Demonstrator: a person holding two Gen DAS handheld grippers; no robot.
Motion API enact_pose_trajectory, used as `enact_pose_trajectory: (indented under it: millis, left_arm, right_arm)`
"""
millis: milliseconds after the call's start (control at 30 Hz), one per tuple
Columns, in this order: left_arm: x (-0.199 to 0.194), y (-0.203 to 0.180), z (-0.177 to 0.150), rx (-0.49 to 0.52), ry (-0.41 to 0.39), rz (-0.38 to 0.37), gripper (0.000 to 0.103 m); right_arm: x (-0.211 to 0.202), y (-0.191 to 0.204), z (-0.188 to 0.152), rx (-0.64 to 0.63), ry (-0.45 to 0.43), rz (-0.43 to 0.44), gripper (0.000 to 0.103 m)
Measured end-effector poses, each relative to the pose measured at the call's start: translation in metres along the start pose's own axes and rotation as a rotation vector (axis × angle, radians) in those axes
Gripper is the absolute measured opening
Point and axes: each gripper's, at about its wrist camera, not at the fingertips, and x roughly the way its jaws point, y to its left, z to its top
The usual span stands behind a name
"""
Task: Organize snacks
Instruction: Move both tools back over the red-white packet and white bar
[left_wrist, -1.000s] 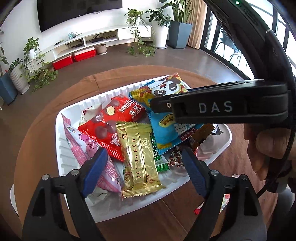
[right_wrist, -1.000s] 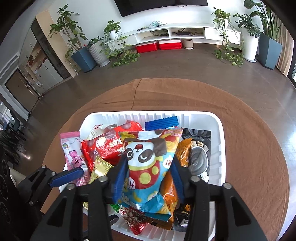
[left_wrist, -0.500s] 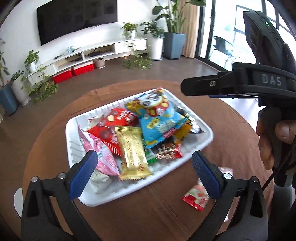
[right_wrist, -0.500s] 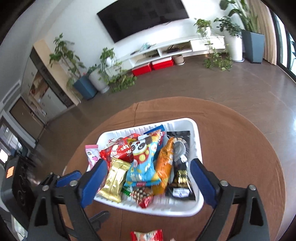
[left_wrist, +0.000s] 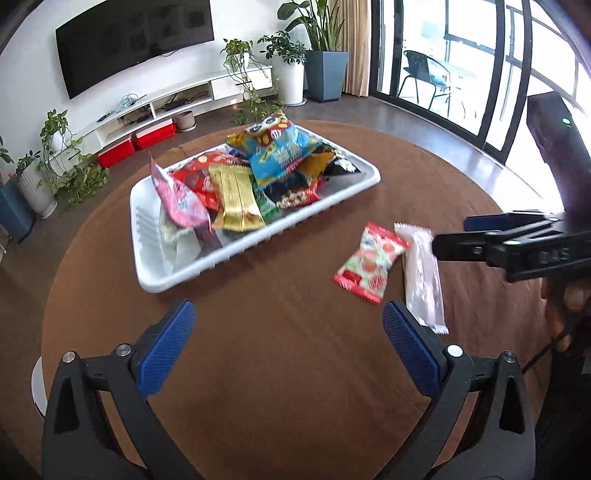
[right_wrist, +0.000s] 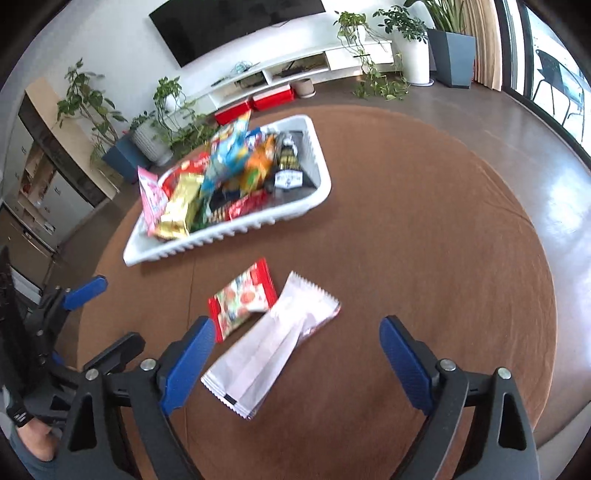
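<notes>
Plainly, tray: the white ribbed tray (left_wrist: 255, 243) sits on the round brown table (left_wrist: 288, 369), toward its far side, heaped with snack packets.
Tray contents: a blue panda packet (left_wrist: 280, 147) lies on top of the heap; below it lie a gold bar wrapper (left_wrist: 236, 199), a red packet (left_wrist: 199, 177) and a pink packet (left_wrist: 177, 199) that leans up against the left wall; an orange packet (right_wrist: 258, 162) and a black packet (right_wrist: 288, 162) fill the right end.
Loose snacks: a red-and-green candy packet (right_wrist: 242, 301) and a long white wrapper (right_wrist: 273, 343) lie on the bare table in front of the tray, just beside each other, their near corners touching or overlapping.
Hard to make out: both views are motion-blurred, so print on the packets cannot be read; the lower packets in the heap are mostly covered.
Left gripper (left_wrist: 288, 349): jaws spread wide, nothing between them, above bare table; its right finger overlaps the end of the white wrapper in the left wrist view, though contact cannot be told.
Right gripper (right_wrist: 295, 358): jaws wide and closing slightly; the white wrapper lies on the table below the gap, pads not pressing on it.
Person: a hand (left_wrist: 565, 306) grips the right tool's handle at the frame edge.
</notes>
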Motion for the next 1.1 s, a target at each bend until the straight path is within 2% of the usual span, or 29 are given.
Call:
enact_pose_trajectory:
  millis: [67, 133, 167, 233, 367, 500, 767, 1000, 1100]
  left_arm:
    - [-0.007, -0.003, -0.01, -0.008, -0.006, -0.004, 0.103]
    - [-0.016, -0.004, -0.018, -0.023, -0.024, -0.039, 0.103]
    - [-0.02, -0.005, -0.02, -0.027, -0.028, -0.046, 0.103]
    - [-0.026, -0.006, -0.022, -0.024, -0.031, -0.043, 0.103]
    - [-0.026, -0.001, -0.02, -0.051, 0.009, -0.055, 0.103]
    - [-0.021, 0.005, -0.015, -0.075, 0.028, -0.066, 0.103]
    - [0.006, -0.012, 0.01, 0.001, 0.073, -0.087, 0.103]
    - [0.049, -0.035, 0.042, 0.122, 0.141, -0.091, 0.103]
    - [0.065, -0.039, 0.053, 0.159, 0.156, -0.126, 0.103]
  right_arm:
    - [0.007, 0.009, -0.002, -0.021, 0.017, -0.007, 0.088]
    - [0.015, 0.018, -0.004, -0.056, 0.029, -0.028, 0.084]
    - [0.019, 0.02, -0.007, -0.07, 0.038, -0.046, 0.079]
    - [0.028, 0.025, -0.011, -0.082, 0.06, -0.062, 0.076]
    - [0.035, 0.034, -0.016, -0.142, 0.065, -0.131, 0.072]
    - [0.031, 0.032, -0.02, -0.192, 0.071, -0.174, 0.058]
    - [0.017, 0.01, -0.027, -0.187, 0.079, -0.184, 0.055]
    - [0.008, -0.006, -0.031, -0.176, 0.082, -0.16, 0.055]
    - [0.005, -0.011, -0.031, -0.173, 0.085, -0.143, 0.055]
